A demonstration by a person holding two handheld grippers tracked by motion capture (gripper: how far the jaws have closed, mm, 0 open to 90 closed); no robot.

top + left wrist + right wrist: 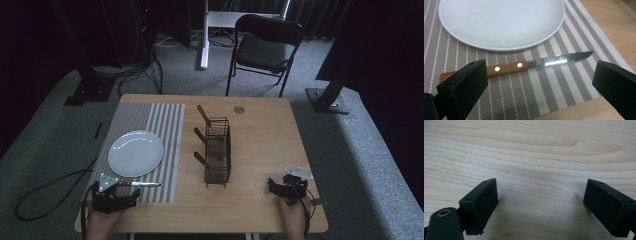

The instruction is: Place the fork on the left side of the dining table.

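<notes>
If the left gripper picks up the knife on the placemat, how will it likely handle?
The knife is probably rigid, with a steel blade and riveted wooden handle. Lying flat on the striped placemat, it shouldn't roll. The polished blade looks slippery; the handle seems the surer grip.

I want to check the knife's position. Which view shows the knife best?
The left gripper view: the knife lies close on the striped mat, wooden handle and blade sharp, just below the plate. The high view gives it small near the left hand-held gripper.
</notes>
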